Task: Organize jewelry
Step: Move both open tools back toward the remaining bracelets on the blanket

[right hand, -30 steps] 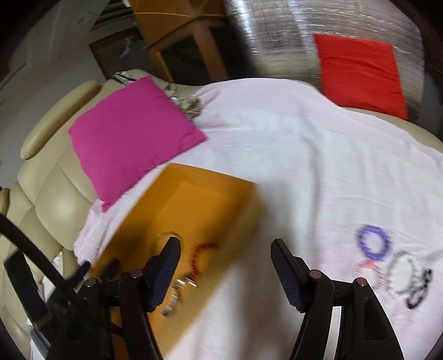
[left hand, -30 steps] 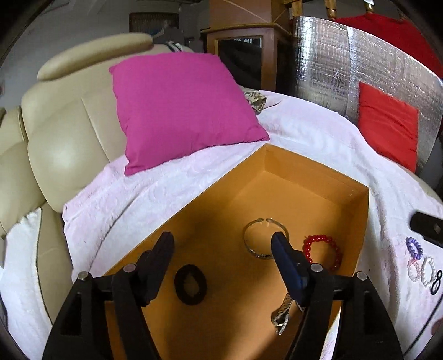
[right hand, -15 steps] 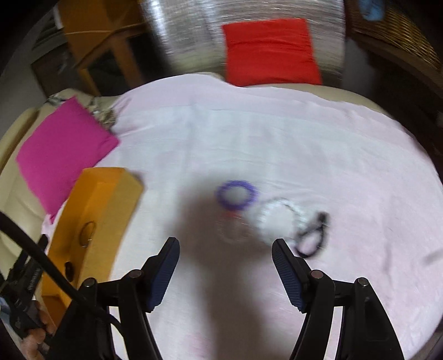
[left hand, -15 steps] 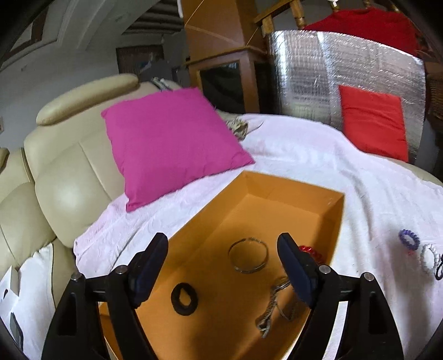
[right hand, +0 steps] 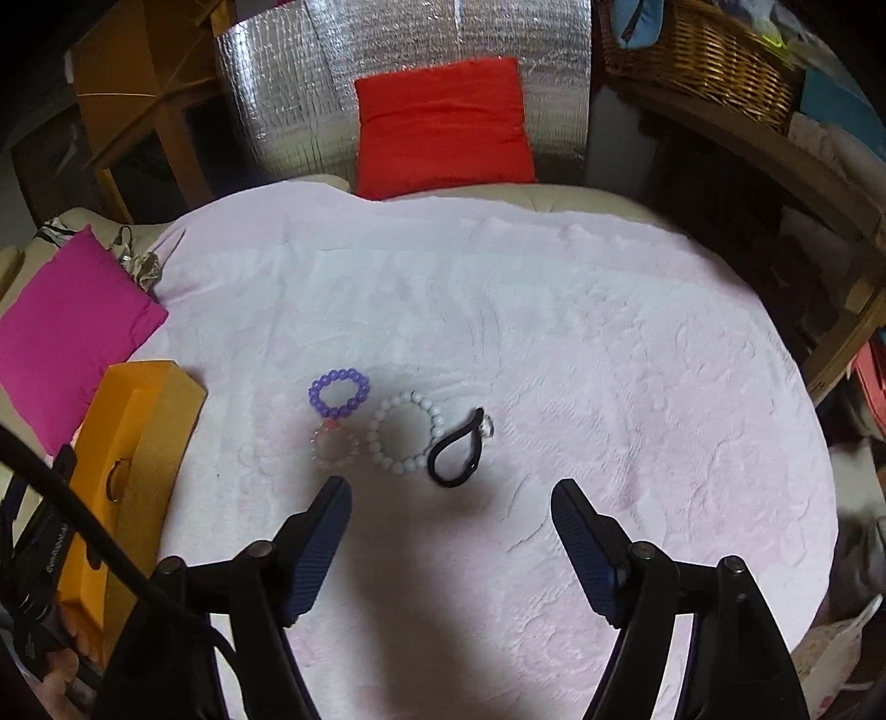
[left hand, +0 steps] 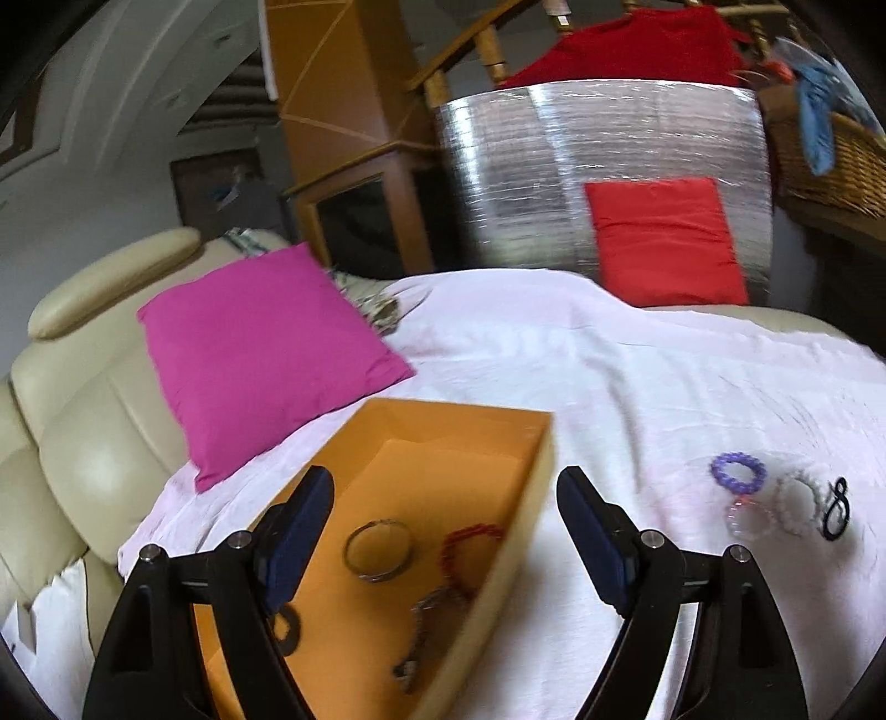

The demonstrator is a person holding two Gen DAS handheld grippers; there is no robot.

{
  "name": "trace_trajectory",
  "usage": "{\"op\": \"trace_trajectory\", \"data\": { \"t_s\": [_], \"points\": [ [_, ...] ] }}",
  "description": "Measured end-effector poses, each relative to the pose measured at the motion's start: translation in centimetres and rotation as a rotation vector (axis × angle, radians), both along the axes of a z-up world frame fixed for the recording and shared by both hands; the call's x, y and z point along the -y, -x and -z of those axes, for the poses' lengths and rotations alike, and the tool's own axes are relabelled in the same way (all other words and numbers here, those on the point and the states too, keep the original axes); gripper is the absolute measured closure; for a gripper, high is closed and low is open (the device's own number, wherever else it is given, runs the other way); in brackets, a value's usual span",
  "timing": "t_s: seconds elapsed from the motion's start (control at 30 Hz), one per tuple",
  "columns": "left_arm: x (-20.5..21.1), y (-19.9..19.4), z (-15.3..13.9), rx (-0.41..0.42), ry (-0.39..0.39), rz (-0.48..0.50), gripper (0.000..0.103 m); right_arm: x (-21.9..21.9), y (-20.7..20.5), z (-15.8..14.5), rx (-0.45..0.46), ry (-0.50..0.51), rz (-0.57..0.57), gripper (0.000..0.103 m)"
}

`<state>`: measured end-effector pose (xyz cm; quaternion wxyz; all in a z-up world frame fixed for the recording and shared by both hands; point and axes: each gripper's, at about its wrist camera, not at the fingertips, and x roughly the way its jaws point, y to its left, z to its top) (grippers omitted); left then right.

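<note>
An orange box point(left hand: 531, 498) point(right hand: 166, 437) lies on the pale pink cloth point(right hand: 554, 343). It holds a silver bangle point(left hand: 378, 550), a red bead bracelet point(left hand: 470, 545), a chain point(left hand: 423, 626) and a black hair tie point(left hand: 288, 631). On the cloth lie a purple bead bracelet point(right hand: 339, 393) point(left hand: 737, 472), a clear bead bracelet point(right hand: 334, 446), a white bead bracelet point(right hand: 407, 433) and a black band point(right hand: 458, 455). My left gripper point(left hand: 446, 531) is open and empty above the box's right wall. My right gripper point(right hand: 451, 531) is open and empty just short of the loose bracelets.
A magenta cushion point(left hand: 266, 354) leans on the cream sofa point(left hand: 72, 421) behind the box. A red cushion point(right hand: 443, 127) rests against a silver foil panel point(right hand: 398, 44) at the back. A wicker basket point(right hand: 703, 50) sits on a shelf at right.
My left gripper has risen and swung right, bringing the loose bracelets into view. My right gripper has swung right from the box to the bracelets on the cloth.
</note>
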<state>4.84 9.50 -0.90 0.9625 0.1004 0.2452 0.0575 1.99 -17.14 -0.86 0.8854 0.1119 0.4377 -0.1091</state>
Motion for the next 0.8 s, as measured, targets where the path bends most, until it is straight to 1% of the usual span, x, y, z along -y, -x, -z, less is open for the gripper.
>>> {"op": "trace_trajectory", "data": {
  "t_s": [0.07,0.13,0.23,0.33,0.43,0.53,0.6,0.63,0.67,0.7,0.8],
  "points": [
    [1.2,-0.1,0.1,0.001,-0.007,0.038,0.020,0.5,-0.4,0.5,0.012,-0.011,-0.014,0.025],
    [2.3,0.2,0.3,0.006,-0.007,0.065,0.020,0.9,-0.6,0.9,0.047,-0.026,-0.019,0.025],
    [3.8,0.1,0.7,-0.003,0.016,0.126,0.020,1.6,-0.7,1.3,0.106,-0.078,-0.022,0.025],
    [5.6,-0.1,1.3,-0.022,0.011,0.174,0.020,2.2,-0.6,1.6,0.193,-0.111,-0.011,0.025],
    [7.1,-0.3,1.9,-0.044,0.019,0.199,0.020,2.9,-0.3,2.0,0.261,-0.169,-0.014,0.025],
    [8.4,-0.7,2.4,-0.067,0.032,0.212,0.020,4.0,0.0,2.8,0.298,-0.186,-0.028,0.025],
    [9.1,-1.0,2.8,-0.082,0.032,0.218,0.020,4.8,0.2,3.7,0.296,-0.188,-0.026,0.025],
    [9.4,-1.2,3.0,-0.089,0.031,0.225,0.020,5.3,0.0,4.1,0.274,-0.201,-0.020,0.025],
    [9.9,-1.3,3.2,-0.095,0.028,0.227,0.020,5.9,-0.6,4.6,0.226,-0.230,-0.014,0.025],
    [10.0,-1.4,3.3,-0.100,0.025,0.226,0.020,6.3,-1.0,4.8,0.202,-0.243,-0.009,0.025],
    [10.8,-1.8,3.6,-0.117,0.037,0.220,0.020,7.7,-1.2,4.9,0.181,-0.273,0.005,0.025]
  ]
}}
